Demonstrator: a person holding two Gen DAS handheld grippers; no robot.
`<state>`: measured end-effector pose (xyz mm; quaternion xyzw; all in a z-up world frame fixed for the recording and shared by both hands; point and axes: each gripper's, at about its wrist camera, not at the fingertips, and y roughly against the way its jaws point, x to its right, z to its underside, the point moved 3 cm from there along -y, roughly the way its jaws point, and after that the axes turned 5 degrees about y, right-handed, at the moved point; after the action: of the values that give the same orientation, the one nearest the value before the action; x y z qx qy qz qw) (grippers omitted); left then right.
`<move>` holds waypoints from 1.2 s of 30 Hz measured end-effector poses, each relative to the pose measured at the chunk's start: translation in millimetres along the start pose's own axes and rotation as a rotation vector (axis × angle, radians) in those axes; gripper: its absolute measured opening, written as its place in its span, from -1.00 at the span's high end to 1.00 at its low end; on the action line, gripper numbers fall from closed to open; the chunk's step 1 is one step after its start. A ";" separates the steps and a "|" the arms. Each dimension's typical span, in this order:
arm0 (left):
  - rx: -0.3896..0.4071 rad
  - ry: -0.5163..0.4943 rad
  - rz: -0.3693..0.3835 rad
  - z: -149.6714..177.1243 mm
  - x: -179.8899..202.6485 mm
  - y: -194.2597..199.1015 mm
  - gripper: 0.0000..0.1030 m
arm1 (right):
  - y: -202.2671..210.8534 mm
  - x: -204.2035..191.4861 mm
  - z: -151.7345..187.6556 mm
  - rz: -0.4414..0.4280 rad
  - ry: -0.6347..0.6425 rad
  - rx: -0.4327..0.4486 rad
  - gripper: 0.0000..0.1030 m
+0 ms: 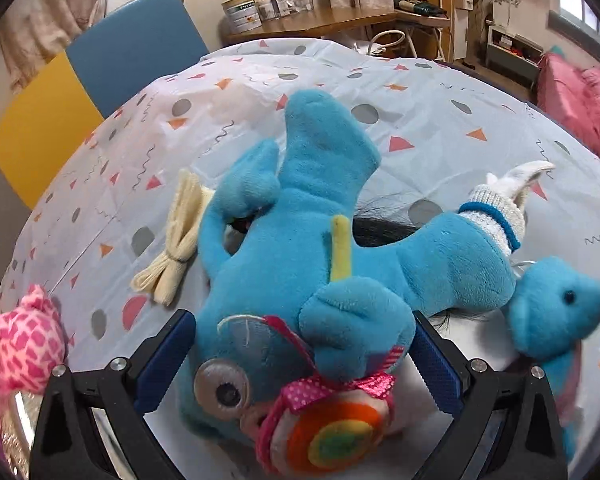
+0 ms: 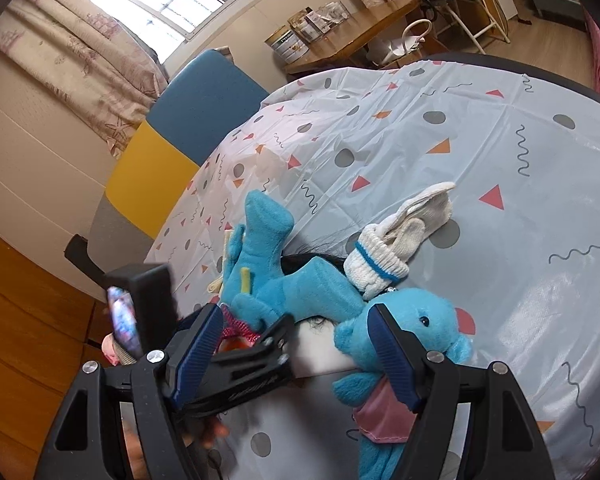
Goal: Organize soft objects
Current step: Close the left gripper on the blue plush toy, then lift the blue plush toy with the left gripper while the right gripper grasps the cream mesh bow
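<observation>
A large blue plush creature with a grey button eye and a pink polka-dot ribbon (image 1: 300, 280) lies on its side between the blue ribbed fingers (image 1: 164, 356) of the left gripper (image 1: 300, 364), whose jaws stand wide on either side of the toy's head without visibly pressing it; the spread looks set for a grasp on the head, the bulkiest and firmest part. An orange, yellow and green felt disc (image 1: 340, 436) tied to the ribbon sits just below the jaws. Ahead and to the left of the claw lies a cream knitted bow-shaped cloth (image 1: 176, 240); far left, a pink-and-white checked plush (image 1: 20, 340) sits at the edge of the patterned plastic tablecloth (image 1: 440, 120).

The right gripper (image 2: 300, 352) is likewise parted, its right finger (image 2: 392, 352) lying across a small blue plush bear with a pink cape (image 2: 420, 332), its left finger near the other tool. Whether that finger actually touches the bear cannot be told. Just ahead rests a white knitted glove with a blue cuff band (image 2: 392, 240), beside a tuft of black hair-like fibre (image 2: 320, 256). The toys appear gathered together for sorting.

A tin (image 2: 288, 46) on the wooden shelf beyond carries lettering too blurred to read; embossed text on the left tool is equally illegible.
</observation>
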<state>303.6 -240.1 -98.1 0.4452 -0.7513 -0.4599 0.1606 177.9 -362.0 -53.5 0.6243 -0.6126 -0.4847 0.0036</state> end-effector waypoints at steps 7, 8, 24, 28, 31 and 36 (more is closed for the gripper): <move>0.077 -0.019 -0.010 4.0 6.2 0.3 -0.63 | 0.5 -2.1 1.1 0.000 0.005 0.004 -0.48; 0.086 -0.018 -0.005 4.3 5.3 2.5 -0.57 | 1.1 -1.9 0.8 0.002 0.005 0.006 -0.48; 0.134 0.106 0.079 82.3 -0.6 118.7 -0.42 | 16.7 16.3 -7.5 0.038 -0.068 0.097 -0.48; 0.081 0.130 0.099 124.2 7.7 132.8 -0.48 | 11.6 19.1 -6.6 0.049 -0.074 0.071 -0.48; 0.053 0.135 0.104 158.3 13.5 142.3 -0.31 | 3.8 14.9 -3.5 0.051 -0.048 0.031 -0.48; 0.102 0.133 0.120 184.9 13.5 165.1 -0.70 | -8.2 3.4 3.5 0.057 0.017 -0.032 -0.48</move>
<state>89.9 -120.0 -59.9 0.4364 -0.7868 -0.3801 0.2144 181.2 -360.5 -62.3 0.6108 -0.6220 -0.4888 0.0328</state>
